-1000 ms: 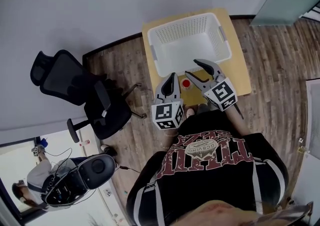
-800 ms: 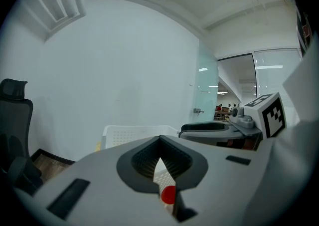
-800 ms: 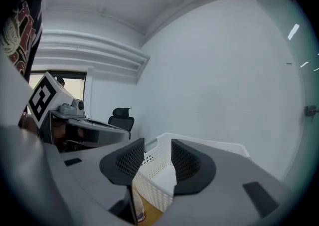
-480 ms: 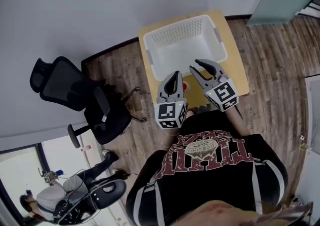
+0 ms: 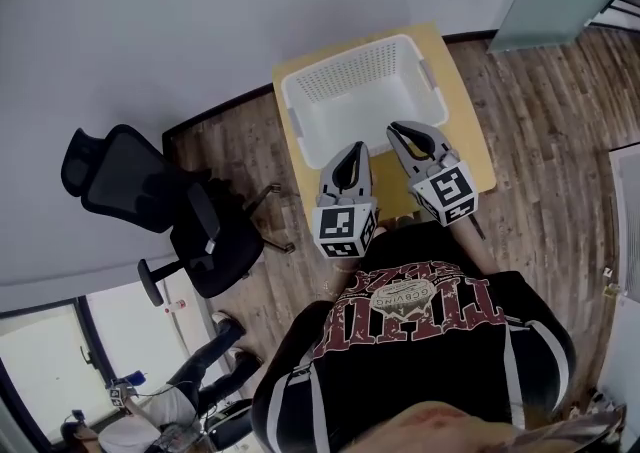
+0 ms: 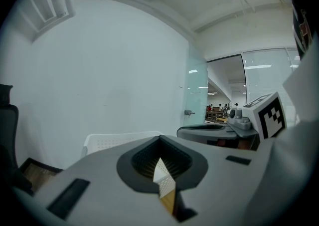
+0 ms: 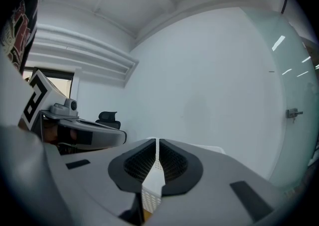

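Head view: left gripper (image 5: 351,153) and right gripper (image 5: 405,132), both clenched on nothing, hover over the near rim of the white basket (image 5: 350,69) on the table (image 5: 470,141); judged pre-contact, any grasp first needs opened jaws.

Basket (image 5: 350,54) on counter (image 5: 472,146), by far wall. Left tool (image 5: 356,148) beside right tool (image 5: 405,128), just before basket's near rim. Chair (image 5: 150,191) on floor (image 5: 560,91), left of counter.
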A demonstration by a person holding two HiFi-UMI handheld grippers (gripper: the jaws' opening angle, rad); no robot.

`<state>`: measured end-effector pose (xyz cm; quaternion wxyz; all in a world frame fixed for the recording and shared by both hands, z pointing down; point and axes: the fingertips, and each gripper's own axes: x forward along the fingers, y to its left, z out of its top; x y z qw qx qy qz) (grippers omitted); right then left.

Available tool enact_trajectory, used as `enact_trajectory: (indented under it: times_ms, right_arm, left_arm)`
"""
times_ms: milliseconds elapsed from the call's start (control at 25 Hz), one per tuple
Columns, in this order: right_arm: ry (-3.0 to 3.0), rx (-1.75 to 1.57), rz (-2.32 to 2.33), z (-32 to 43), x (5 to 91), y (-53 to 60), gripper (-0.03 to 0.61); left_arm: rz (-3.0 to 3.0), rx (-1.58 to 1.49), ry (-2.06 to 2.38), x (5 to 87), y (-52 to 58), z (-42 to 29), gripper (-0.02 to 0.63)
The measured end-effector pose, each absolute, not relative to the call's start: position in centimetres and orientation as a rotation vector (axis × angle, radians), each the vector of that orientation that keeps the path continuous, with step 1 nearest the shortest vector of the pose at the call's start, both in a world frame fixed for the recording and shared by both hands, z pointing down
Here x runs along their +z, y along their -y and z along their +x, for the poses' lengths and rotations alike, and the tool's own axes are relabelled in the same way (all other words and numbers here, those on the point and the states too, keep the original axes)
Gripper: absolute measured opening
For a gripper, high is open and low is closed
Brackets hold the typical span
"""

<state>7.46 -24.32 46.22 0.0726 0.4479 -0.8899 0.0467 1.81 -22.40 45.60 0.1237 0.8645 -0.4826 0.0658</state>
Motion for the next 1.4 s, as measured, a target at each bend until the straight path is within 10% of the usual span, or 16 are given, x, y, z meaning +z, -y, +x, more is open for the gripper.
enact_trajectory:
  times_ms: [1400]
  right_arm:
    - [2.685, 0.074, 1.356, 8.1, 45.1, 24.1, 0.015]
  left_arm:
    - [2.550, 0.160, 1.406, 45.0, 22.1, 2.8, 0.028]
